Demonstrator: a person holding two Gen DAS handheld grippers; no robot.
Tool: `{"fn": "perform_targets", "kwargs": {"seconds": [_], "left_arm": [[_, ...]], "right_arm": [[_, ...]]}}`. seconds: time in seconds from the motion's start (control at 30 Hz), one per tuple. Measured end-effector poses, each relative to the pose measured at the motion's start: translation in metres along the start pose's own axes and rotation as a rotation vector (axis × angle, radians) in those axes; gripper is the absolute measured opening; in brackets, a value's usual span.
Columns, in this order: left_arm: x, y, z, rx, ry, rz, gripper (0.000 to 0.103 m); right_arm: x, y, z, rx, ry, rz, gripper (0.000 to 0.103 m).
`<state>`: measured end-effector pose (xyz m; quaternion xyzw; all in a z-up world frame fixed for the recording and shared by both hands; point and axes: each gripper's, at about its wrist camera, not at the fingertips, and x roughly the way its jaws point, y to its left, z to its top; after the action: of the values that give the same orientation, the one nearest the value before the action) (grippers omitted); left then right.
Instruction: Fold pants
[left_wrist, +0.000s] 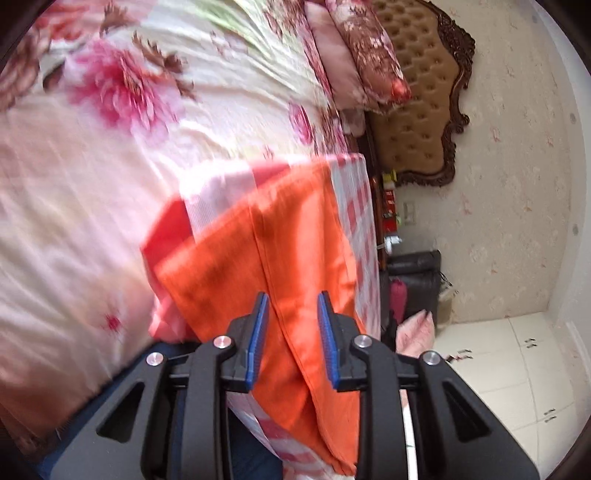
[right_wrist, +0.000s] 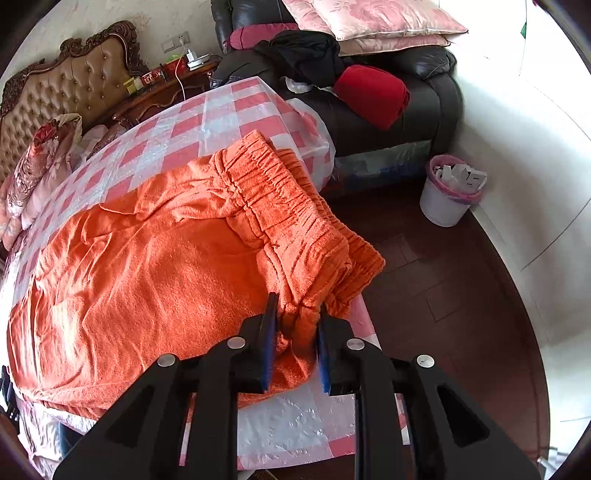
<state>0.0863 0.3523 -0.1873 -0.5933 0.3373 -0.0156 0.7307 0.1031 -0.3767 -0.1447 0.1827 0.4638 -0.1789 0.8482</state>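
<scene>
Orange pants (right_wrist: 147, 258) lie spread on a pink-and-white checked cloth (right_wrist: 207, 122) over the bed. Their gathered elastic waistband (right_wrist: 280, 192) runs toward the bed's near corner. My right gripper (right_wrist: 297, 301) is shut on a bunched bit of that waistband at the corner. In the left wrist view the pants (left_wrist: 236, 258) look blurred, with a hemmed edge running down between the fingers. My left gripper (left_wrist: 293, 295) stands open over this edge, its blue pads (left_wrist: 258, 332) apart and not pressing on the cloth.
A floral bedsheet (left_wrist: 92, 184) covers the bed, with pillows (left_wrist: 362, 55) against a tufted headboard (left_wrist: 417, 110). A black sofa (right_wrist: 424, 96) bearing a red cloth (right_wrist: 373, 96) and cushions stands past the bed. A white bin (right_wrist: 448, 195) sits on the dark floor beside a cluttered nightstand (right_wrist: 166, 88).
</scene>
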Motion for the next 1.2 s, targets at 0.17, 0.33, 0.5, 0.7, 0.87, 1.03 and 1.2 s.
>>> {"fn": "perform_targets", "kwargs": {"seconds": [0.17, 0.33, 0.5, 0.7, 0.87, 1.03, 1.2], "left_arm": [[-0.001, -0.004, 0.020, 0.035, -0.011, 0.078, 0.023], [0.005, -0.012, 0.031, 0.068, 0.001, 0.156, 0.021], [0.024, -0.028, 0.041, 0.159, 0.041, 0.290, 0.000], [-0.053, -0.073, 0.028, 0.307, -0.112, 0.268, 0.000], [-0.055, -0.021, 0.022, 0.193, -0.053, 0.185, 0.001], [-0.026, -0.018, 0.034, 0.167, -0.033, 0.176, 0.025], [0.010, -0.036, 0.042, 0.266, -0.001, 0.301, 0.025]], "right_arm": [[0.001, 0.002, 0.000, -0.006, 0.002, -0.010, 0.019], [0.001, 0.004, -0.001, -0.011, 0.004, -0.014, 0.020], [0.001, 0.004, -0.001, -0.011, 0.004, -0.012, 0.020], [0.001, 0.000, -0.002, -0.002, 0.006, 0.008, 0.020], [0.002, 0.005, -0.001, -0.017, 0.008, -0.013, 0.020], [0.002, 0.004, 0.001, -0.018, 0.019, -0.005, 0.020], [0.003, 0.008, 0.000, -0.023, 0.017, -0.033, 0.021]]}}
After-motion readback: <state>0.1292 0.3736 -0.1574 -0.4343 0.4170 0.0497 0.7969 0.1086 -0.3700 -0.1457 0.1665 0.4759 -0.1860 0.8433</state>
